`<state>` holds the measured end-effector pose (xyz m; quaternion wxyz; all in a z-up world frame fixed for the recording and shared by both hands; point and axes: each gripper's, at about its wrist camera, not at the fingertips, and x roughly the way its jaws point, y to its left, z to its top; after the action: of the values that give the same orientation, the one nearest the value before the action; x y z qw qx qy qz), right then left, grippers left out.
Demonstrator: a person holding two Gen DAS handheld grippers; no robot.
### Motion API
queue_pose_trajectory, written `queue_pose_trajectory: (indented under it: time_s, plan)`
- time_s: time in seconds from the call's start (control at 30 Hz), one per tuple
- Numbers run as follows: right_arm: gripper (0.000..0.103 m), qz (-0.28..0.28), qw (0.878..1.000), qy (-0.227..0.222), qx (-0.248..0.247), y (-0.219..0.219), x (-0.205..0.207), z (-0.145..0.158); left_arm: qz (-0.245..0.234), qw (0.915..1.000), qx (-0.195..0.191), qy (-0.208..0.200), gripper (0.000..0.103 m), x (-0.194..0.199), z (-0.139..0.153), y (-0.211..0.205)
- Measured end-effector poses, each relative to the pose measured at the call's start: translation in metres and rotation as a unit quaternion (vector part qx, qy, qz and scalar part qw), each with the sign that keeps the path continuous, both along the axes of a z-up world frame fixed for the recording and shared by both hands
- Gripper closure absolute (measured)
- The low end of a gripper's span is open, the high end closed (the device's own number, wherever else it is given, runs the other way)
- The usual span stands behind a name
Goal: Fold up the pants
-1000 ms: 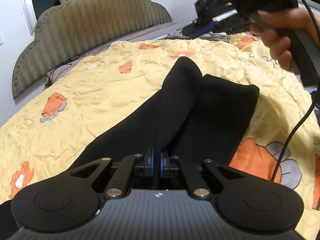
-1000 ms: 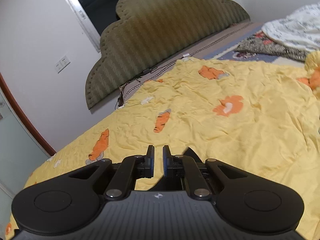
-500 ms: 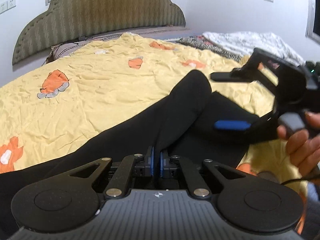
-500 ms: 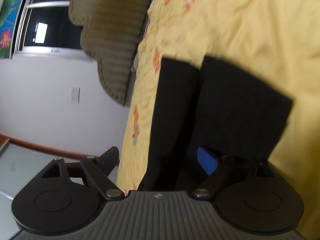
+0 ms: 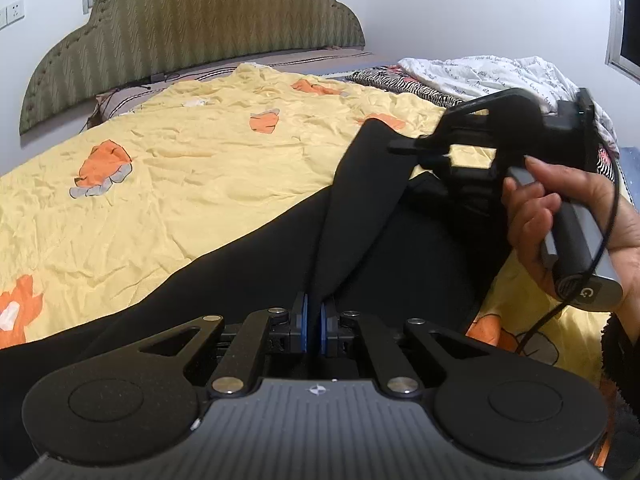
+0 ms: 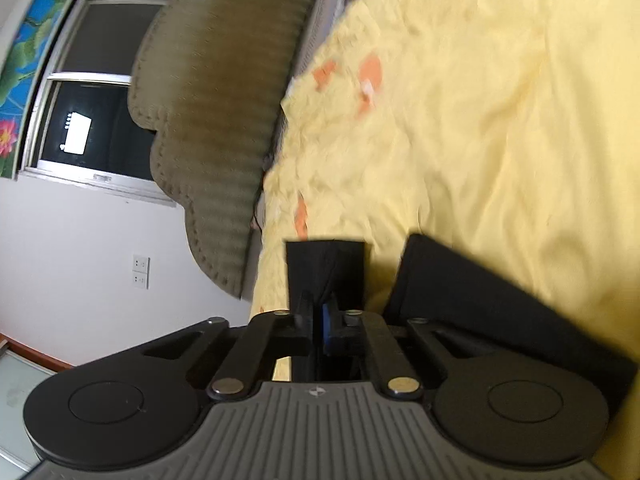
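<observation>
Nearest the left wrist camera, the left tongs point(image 5: 314, 322) were clamped together on a ridge of the black pants point(image 5: 280, 256), the cloth pinched between the blue pads and pulled up into a taut fold that ran away from them toward the leg ends. The pants lay on the bed, across a yellow quilt point(image 5: 192, 168) with orange prints, their long axis stretching from the left tongs up and rightward to the cuffs. So the left hand held the near part of the garment, and the far end belonged to the other hand.

Farther along that axis, the right tongs point(image 5: 416, 150) sat at the cuff of the raised leg, rolled onto their side, with a person's hand point(image 5: 560, 216) wrapped round the grey handle. In the right wrist view those right tongs point(image 6: 320, 320) had just been closing and stood shut on the cuff point(image 6: 326, 264), a strip of black fabric caught between the pads; the second leg point(image 6: 480, 296) lay flat beside it, on the quilt.

By my judgement both ends of one leg were held, and the coming move hinged on carrying the far cuff back along the garment's length toward the near hand.

Beyond the pants stood a padded green headboard point(image 5: 192, 28) against the white wall.
</observation>
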<state>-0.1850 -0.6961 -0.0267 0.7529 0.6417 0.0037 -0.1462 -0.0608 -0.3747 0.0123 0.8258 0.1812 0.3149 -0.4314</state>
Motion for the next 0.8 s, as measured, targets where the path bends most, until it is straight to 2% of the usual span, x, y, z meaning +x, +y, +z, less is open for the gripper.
queue_pose_trajectory:
  time_s: [0.17,0.3,0.4,0.6,0.67,0.73,0.8]
  plan:
    - [0.1,-0.019,0.997,0.019,-0.075,0.015,-0.027,0.027,-0.015,0.9999,-0.001,0.002,0.096,-0.004,0.002,0.0]
    - [0.1,-0.03,0.989,0.071,-0.125,0.037,-0.057,0.038,-0.043,0.999,0.013,0.001,0.096,-0.015,0.001,0.003]
    - [0.1,-0.036,0.987,0.097,-0.124,0.048,-0.084,0.026,-0.062,0.9978,0.022,0.002,0.096,-0.026,-0.003,0.005]
    - [0.1,-0.033,0.986,0.125,-0.101,0.055,-0.101,0.008,-0.082,0.9955,0.047,-0.002,0.094,-0.036,-0.011,0.004]
    - [0.1,-0.021,0.981,0.157,-0.112,0.055,-0.097,0.007,-0.084,0.9948,0.058,0.0,0.079,-0.035,-0.015,0.002]
    - [0.099,-0.013,0.98,0.174,-0.095,0.053,-0.096,0.004,-0.079,0.9952,0.057,0.008,0.079,-0.035,-0.015,0.002]
    - [0.098,-0.014,0.979,0.181,-0.094,0.054,-0.102,0.006,-0.077,0.9954,0.054,0.018,0.07,-0.037,-0.011,0.004]
